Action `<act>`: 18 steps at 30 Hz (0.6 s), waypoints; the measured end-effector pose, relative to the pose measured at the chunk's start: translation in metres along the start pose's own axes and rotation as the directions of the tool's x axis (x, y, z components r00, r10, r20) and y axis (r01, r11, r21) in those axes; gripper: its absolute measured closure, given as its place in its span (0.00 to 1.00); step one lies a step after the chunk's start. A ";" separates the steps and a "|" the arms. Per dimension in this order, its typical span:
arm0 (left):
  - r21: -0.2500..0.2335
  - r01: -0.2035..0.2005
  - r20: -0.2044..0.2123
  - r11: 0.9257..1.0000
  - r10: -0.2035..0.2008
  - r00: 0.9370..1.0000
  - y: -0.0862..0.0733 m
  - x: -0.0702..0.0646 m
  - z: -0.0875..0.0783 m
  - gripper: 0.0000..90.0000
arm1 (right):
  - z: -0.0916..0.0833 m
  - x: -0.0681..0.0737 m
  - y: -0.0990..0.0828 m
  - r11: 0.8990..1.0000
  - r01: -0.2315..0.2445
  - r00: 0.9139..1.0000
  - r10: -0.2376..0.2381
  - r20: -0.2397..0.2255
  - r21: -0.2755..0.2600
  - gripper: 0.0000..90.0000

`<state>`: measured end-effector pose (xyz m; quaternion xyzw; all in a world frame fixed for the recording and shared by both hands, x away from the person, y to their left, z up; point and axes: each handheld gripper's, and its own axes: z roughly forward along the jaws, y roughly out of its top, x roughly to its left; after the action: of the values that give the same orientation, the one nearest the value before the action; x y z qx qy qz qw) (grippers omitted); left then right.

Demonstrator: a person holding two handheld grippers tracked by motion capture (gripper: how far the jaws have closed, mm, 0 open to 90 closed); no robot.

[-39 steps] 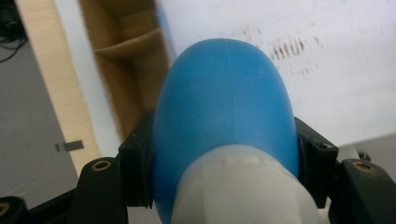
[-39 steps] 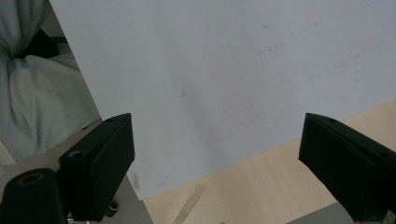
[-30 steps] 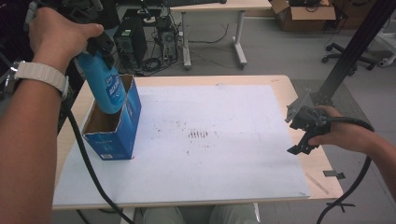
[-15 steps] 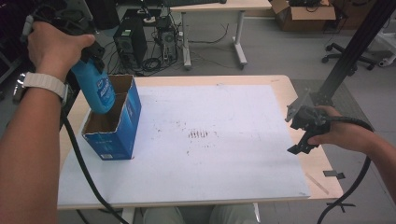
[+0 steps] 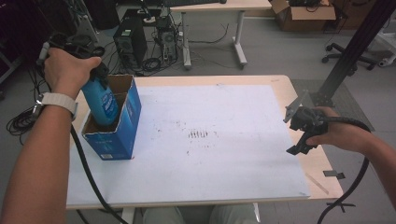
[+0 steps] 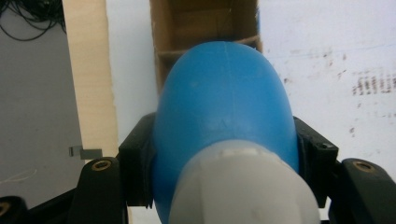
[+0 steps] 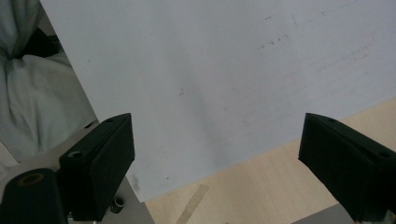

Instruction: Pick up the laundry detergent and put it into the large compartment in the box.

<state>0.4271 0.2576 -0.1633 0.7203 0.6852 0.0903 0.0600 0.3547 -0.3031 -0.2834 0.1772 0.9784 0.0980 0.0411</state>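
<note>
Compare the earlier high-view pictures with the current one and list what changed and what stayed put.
The left gripper, shut on the blue bottle, has come down: the bottle, earlier above the open blue box, now has its lower end inside it. Nothing was taken hold of or let go. The box, the white sheet and the right gripper, open over the table's right edge, stayed where they were.

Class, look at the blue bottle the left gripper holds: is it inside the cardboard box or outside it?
Partly in. The blue bottle has its lower end below the rim of the open box, while its upper part, clamped by the left gripper, sticks out, tilted.
</note>
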 end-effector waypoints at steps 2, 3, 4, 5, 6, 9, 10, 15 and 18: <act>0.004 -0.004 -0.002 1.000 0.004 1.000 -0.002 0.001 0.008 0.42 | 0.001 0.000 0.000 1.000 0.000 1.000 0.000 0.000 0.003 0.12; 0.008 -0.003 -0.002 1.000 0.003 1.000 -0.002 0.002 0.011 0.42 | 0.001 0.000 0.000 1.000 -0.002 1.000 0.002 -0.001 0.003 0.12; 0.010 -0.006 -0.002 1.000 0.006 1.000 -0.003 0.002 0.015 0.42 | 0.001 0.000 -0.001 1.000 -0.002 1.000 0.002 -0.002 0.002 0.12; 0.010 -0.006 -0.003 1.000 0.006 1.000 -0.004 0.002 0.019 0.42 | 0.002 0.000 0.000 1.000 -0.001 1.000 0.001 -0.001 0.001 0.12; 0.016 -0.007 -0.004 1.000 0.007 1.000 -0.004 0.003 0.022 0.42 | 0.002 0.000 0.000 1.000 0.001 1.000 -0.001 -0.001 0.002 0.12; 0.021 -0.009 -0.005 1.000 0.009 1.000 -0.006 0.003 0.032 0.42 | 0.002 0.001 0.000 1.000 -0.001 1.000 0.001 -0.001 0.004 0.12; 0.018 -0.009 -0.004 1.000 0.009 1.000 -0.007 0.003 0.035 0.42 | 0.003 0.001 0.000 1.000 -0.004 1.000 0.004 -0.004 0.000 0.12; 0.023 -0.013 0.006 1.000 0.013 1.000 -0.010 0.003 0.050 0.42 | 0.004 0.002 0.001 1.000 -0.001 1.000 0.001 -0.007 0.002 0.12; 0.030 -0.025 -0.007 0.999 0.025 1.000 -0.012 0.001 0.063 0.42 | 0.005 0.002 0.000 1.000 -0.002 1.000 0.002 -0.007 0.004 0.12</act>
<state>0.4293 0.2611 -0.2276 0.7292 0.6777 0.0834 0.0455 0.3532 -0.3019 -0.2882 0.1780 0.9785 0.0969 0.0371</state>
